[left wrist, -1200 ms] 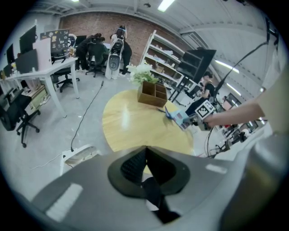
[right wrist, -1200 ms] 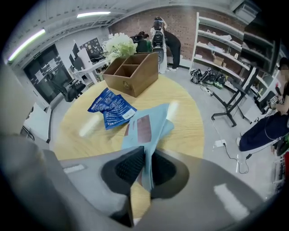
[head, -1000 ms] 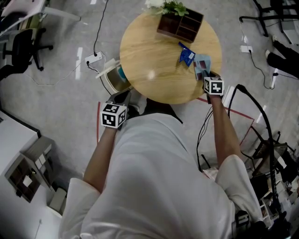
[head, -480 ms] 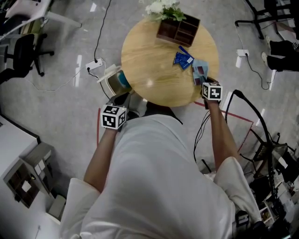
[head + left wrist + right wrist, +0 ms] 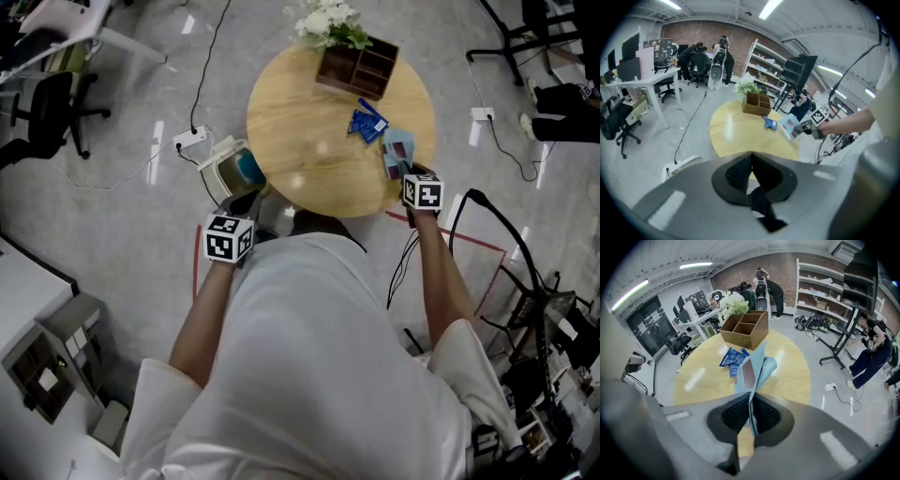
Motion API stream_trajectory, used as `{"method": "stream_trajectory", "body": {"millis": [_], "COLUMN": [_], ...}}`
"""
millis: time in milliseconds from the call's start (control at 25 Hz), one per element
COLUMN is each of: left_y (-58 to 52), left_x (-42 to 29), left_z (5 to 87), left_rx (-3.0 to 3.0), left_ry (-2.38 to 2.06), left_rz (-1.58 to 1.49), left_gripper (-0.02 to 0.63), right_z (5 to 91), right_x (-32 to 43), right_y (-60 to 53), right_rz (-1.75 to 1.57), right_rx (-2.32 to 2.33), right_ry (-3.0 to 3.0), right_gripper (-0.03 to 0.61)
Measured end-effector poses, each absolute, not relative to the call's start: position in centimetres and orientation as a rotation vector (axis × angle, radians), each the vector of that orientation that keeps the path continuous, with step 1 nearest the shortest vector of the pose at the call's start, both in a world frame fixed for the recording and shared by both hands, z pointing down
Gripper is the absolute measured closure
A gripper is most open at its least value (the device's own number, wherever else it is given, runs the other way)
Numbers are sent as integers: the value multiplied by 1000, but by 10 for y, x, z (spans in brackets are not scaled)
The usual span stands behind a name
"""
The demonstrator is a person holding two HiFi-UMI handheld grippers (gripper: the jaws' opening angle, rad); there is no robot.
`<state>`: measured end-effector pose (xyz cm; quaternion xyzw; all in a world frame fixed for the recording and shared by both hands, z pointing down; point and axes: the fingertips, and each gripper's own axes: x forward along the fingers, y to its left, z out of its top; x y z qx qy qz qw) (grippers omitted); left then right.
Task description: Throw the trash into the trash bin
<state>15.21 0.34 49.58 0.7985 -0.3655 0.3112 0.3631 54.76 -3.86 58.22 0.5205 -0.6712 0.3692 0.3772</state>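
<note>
My right gripper (image 5: 405,171) (image 5: 751,411) is shut on a light-blue wrapper (image 5: 397,148) (image 5: 754,363), held just above the right edge of the round wooden table (image 5: 309,141). The wrapper stands up between the pads. A dark-blue wrapper (image 5: 367,121) (image 5: 733,357) lies on the table beyond it. A white trash bin (image 5: 230,169) with something blue inside stands on the floor at the table's left edge. My left gripper (image 5: 253,201) (image 5: 750,171) hangs near the bin, low by the table's near edge, shut with nothing in it. The left gripper view shows the right gripper (image 5: 810,127) with its wrapper (image 5: 790,125).
A wooden compartment box (image 5: 358,66) (image 5: 745,329) and white flowers (image 5: 328,19) sit at the table's far side. Cables and a power strip (image 5: 192,139) lie on the floor left of the bin. Office chairs, desks and shelves ring the room, with people standing at the back.
My right gripper has risen a little with the light-blue wrapper pinched in it, drawing back toward the table's edge. My left gripper has stayed where it was.
</note>
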Motion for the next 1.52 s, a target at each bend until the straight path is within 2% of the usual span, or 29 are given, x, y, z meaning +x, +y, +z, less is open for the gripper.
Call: {"method": "stream_trajectory", "body": {"millis": [1520], "left_y": [66], "left_x": [32], "left_z": [483], "left_rx": [1930], "left_ry": [-1186], "left_rz": [614], "left_gripper": [609], "right_z": [564], "right_x": [359], "right_y": [-34], "right_rz": [837], "right_rx": [1024], "right_ry": [-1895], "right_gripper": [569]}}
